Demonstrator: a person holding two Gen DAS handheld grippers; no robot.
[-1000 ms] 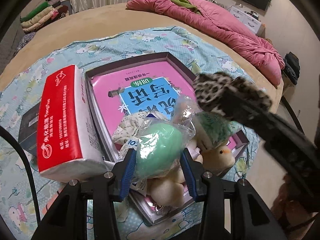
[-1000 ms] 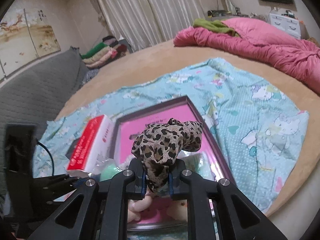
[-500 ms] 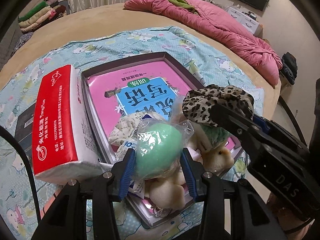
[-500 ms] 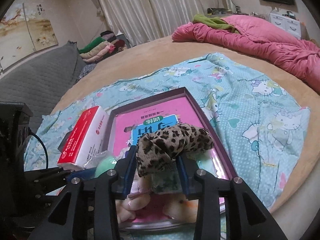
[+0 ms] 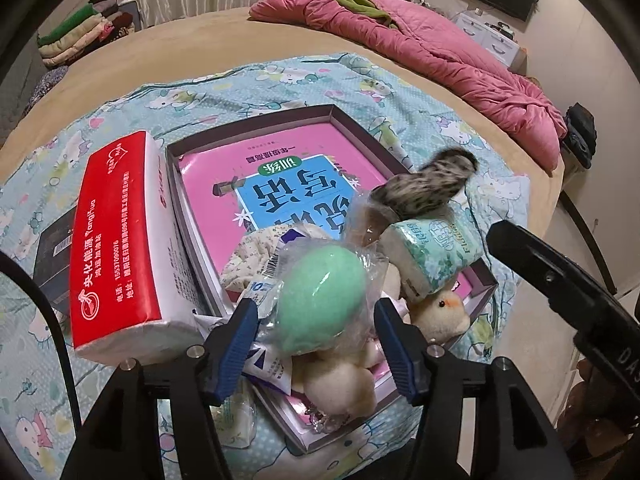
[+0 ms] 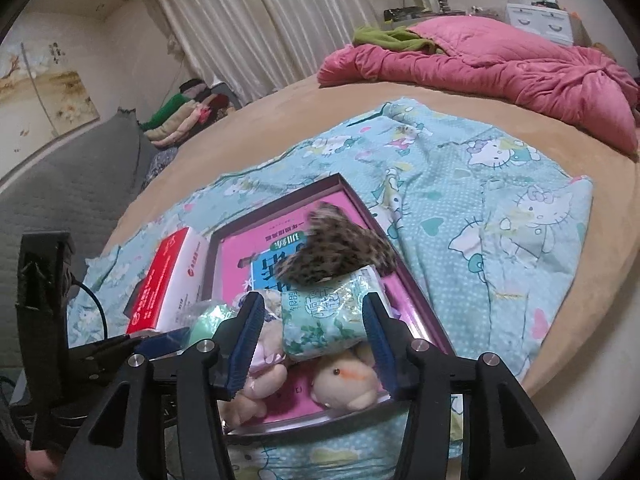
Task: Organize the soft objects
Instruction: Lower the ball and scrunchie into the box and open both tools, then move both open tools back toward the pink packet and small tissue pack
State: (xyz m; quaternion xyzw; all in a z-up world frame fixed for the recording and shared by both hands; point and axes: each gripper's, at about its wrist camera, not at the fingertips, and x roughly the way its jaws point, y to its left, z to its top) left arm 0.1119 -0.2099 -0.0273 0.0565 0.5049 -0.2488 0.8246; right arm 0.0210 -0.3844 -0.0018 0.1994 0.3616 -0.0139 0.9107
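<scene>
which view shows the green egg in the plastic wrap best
The left wrist view: the green egg sits whole and sharp between the open left tongs, its plastic wrap clear. The right wrist view shows only a pale green sliver beside the right tongs' finger.

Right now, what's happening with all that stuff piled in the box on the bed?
A person with two handheld grippers is gathering soft things into a shallow box. The right gripper has just opened and let go of a leopard-print cloth, now on the pile. The left gripper has just opened around a bagged green sponge.
</scene>
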